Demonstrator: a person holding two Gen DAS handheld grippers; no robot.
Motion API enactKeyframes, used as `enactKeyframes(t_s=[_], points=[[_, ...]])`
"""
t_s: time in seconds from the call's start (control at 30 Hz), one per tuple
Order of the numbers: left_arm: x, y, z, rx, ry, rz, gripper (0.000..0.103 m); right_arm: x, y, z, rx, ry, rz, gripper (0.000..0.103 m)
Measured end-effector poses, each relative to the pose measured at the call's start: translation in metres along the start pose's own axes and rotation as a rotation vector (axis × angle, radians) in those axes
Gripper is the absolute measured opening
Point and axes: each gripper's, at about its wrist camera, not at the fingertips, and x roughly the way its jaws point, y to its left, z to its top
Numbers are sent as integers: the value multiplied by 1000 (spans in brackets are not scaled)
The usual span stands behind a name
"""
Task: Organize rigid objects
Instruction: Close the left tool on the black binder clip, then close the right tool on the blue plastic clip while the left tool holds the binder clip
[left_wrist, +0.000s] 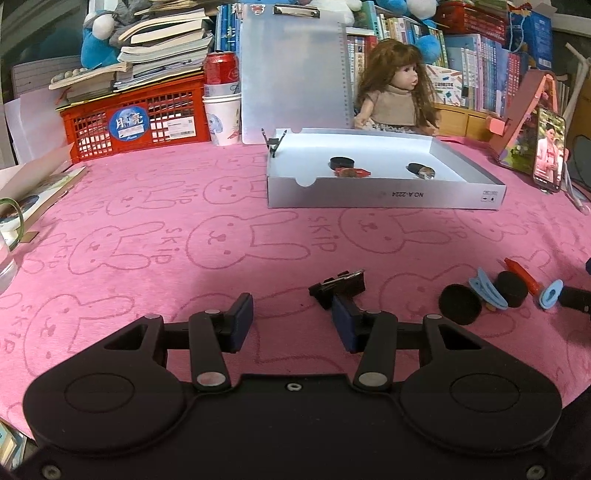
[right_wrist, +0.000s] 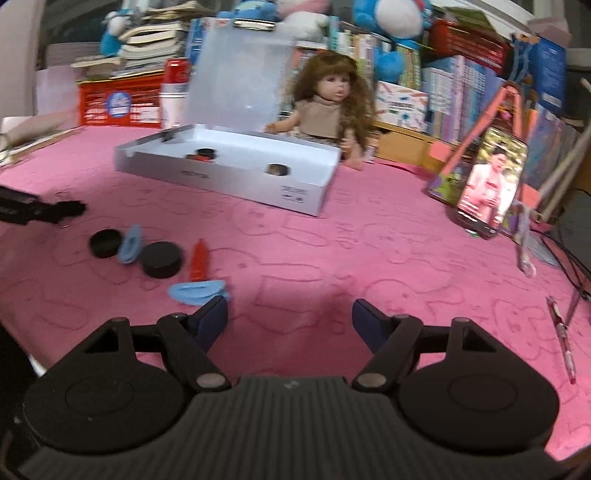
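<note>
My left gripper (left_wrist: 291, 321) is open, low over the pink cloth. A black binder clip (left_wrist: 338, 286) lies just beyond its right fingertip (left_wrist: 343, 325). To the right lie two black round caps (left_wrist: 460, 304) (left_wrist: 511, 288), a blue clip (left_wrist: 487, 288), a red clip (left_wrist: 522, 275) and another blue clip (left_wrist: 550, 293). The white box (left_wrist: 384, 195) holds a black cap (left_wrist: 341, 162), a red clip (left_wrist: 351, 171), a round piece (left_wrist: 421, 170) and a binder clip (left_wrist: 273, 142). My right gripper (right_wrist: 290, 319) is open and empty, with a blue clip (right_wrist: 197, 290) by its left fingertip.
A doll (left_wrist: 395, 88) sits behind the box. A phone on a stand (left_wrist: 548, 151) is at the right. A red crate (left_wrist: 136, 118) with books, a can and paper cups stand at the back left. Pens (right_wrist: 563, 339) lie at the right edge.
</note>
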Motion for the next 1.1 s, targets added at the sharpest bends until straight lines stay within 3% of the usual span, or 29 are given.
enactKeyframes(t_s=[0.2,0.37,0.5,0.8,0.9,1.0,1.1], points=[[-9,-2,-1,-39,-12,-31,46,-8,-8,3,101,-12,33,82],[-20,-17,-1,-53,-83,-40,56,-20,8,4,130,-75,100,81],[-11,-29,-1,-80,-82,-18,58,-14,29,2,59,-81,101,77],[13,-34,1,-185,-70,51,59,-4,41,-6,82,-108,51,74],[15,-36,2,-202,-76,70,54,-4,43,-8,90,-121,39,73],[16,-36,2,-201,-82,53,34,-4,45,-8,93,-127,29,69],[14,-35,0,-170,-82,22,33,-4,46,-9,85,-127,31,62]])
